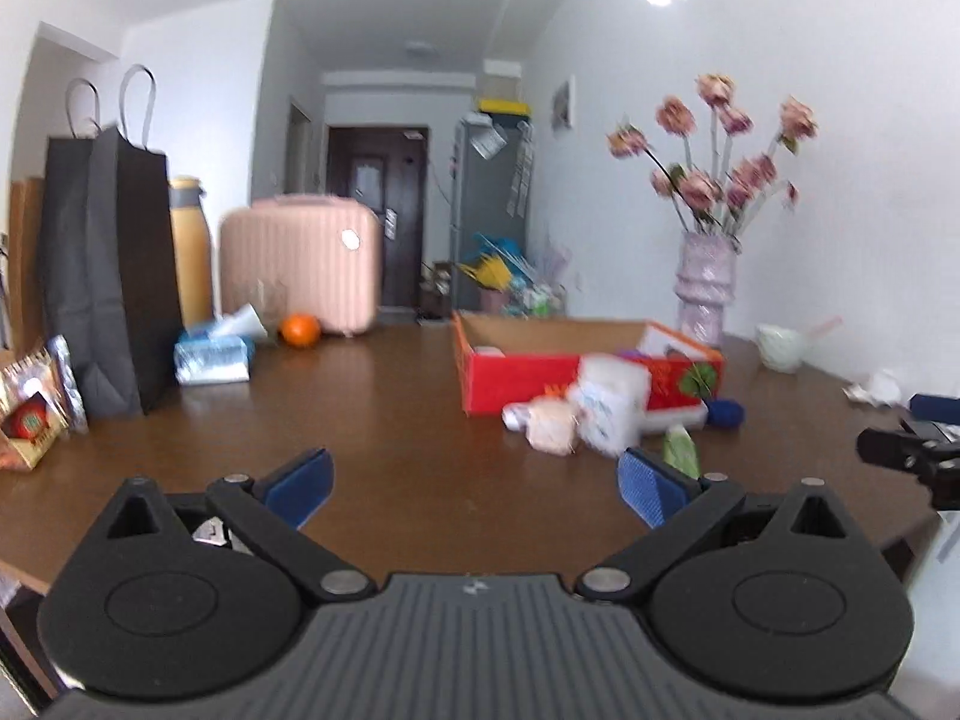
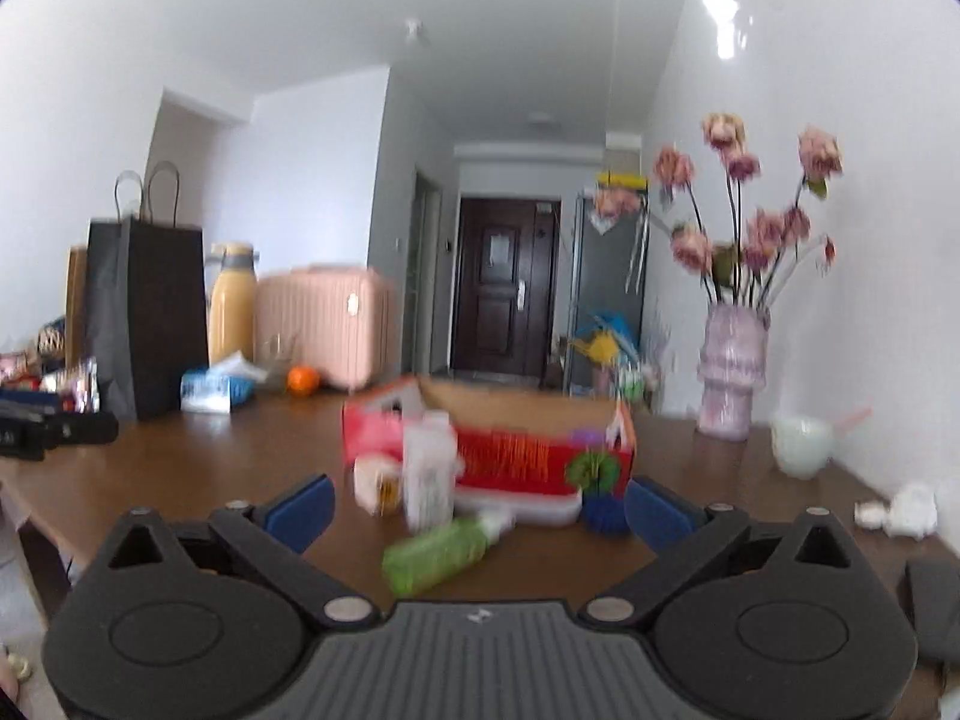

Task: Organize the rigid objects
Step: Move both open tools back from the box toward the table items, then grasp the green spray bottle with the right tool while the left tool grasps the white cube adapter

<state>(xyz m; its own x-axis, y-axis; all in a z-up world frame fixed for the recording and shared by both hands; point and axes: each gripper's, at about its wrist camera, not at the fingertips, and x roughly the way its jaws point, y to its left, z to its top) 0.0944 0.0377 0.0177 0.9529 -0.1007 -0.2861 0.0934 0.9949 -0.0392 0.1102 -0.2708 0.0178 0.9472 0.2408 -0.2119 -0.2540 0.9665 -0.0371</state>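
We hold the left gripper (image 1: 474,486) and right gripper (image 2: 480,513) spread wide and empty. The green plastic bottle (image 2: 441,552) lying before the open red cardboard box (image 2: 510,456) looks readiest to go in first.

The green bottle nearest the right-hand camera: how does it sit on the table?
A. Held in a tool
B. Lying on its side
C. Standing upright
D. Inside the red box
B: the green bottle lies on its side on the brown table, in front of the red box, untouched.
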